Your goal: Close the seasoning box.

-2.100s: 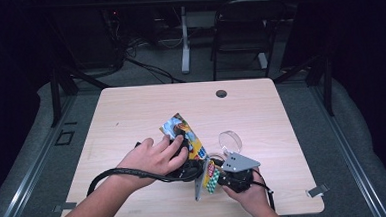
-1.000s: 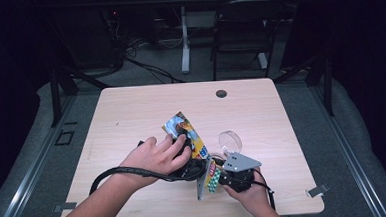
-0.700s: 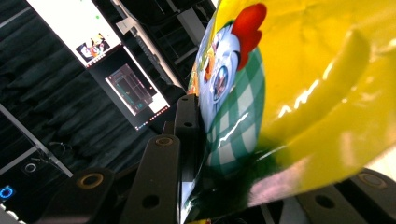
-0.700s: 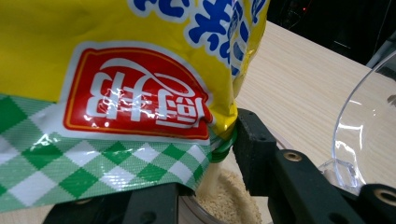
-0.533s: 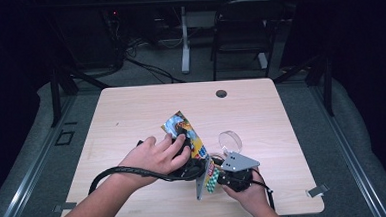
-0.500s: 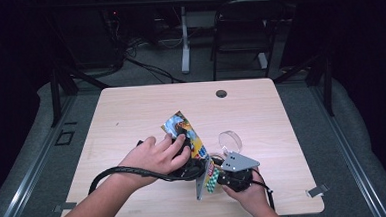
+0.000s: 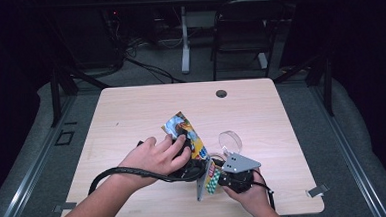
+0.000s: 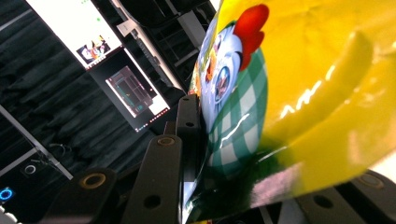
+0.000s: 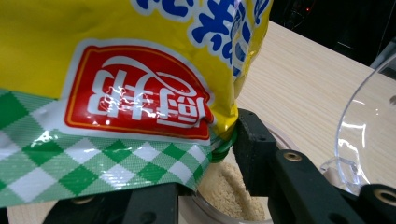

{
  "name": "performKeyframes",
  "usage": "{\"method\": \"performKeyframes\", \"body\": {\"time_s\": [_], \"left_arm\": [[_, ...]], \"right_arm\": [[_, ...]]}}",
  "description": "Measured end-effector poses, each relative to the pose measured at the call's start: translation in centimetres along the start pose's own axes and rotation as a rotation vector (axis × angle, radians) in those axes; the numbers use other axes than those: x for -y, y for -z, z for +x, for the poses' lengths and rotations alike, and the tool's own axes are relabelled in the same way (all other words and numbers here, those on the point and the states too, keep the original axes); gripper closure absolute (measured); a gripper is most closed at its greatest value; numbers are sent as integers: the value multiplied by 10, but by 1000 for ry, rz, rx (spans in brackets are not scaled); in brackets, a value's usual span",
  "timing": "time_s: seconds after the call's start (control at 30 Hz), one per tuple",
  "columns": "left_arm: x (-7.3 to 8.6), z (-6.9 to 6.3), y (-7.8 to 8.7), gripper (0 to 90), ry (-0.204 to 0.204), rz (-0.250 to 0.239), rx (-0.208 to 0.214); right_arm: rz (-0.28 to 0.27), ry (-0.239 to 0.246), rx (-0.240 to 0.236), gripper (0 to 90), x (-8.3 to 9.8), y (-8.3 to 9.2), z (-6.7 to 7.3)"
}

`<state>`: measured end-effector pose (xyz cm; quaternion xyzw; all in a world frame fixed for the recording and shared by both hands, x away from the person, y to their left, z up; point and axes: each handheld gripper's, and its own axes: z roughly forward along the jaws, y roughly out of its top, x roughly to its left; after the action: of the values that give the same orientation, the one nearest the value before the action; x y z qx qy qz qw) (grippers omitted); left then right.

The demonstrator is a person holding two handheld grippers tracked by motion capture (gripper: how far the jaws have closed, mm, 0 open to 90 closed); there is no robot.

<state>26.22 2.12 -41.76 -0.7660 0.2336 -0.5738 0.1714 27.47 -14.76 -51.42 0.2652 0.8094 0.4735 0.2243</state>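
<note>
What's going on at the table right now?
A person holds a yellow seasoning bag with both grippers, the left gripper on its upper part, the right gripper on its green-checked end. The bag is tilted over a clear container with pale granules inside. A clear lid sits beside it.

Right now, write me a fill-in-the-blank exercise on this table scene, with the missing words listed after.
1. The packet held between both claws is mostly ____ with a green checked band.
2. The logo on the packet in the right gripper view is coloured ____.
3. Under the packet's lower edge, the clear jar holds a pale ____.
4. The clear lid rests on the wooden ____.

Missing words: yellow; red; powder; table
</note>
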Motion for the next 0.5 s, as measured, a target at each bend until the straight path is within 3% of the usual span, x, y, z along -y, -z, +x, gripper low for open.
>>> {"method": "performKeyframes", "body": {"time_s": [0.5], "left_arm": [[-2,2,-1,787,6,-2,-3]], "right_arm": [[-2,-3,17,705,0,3,-5]]}}
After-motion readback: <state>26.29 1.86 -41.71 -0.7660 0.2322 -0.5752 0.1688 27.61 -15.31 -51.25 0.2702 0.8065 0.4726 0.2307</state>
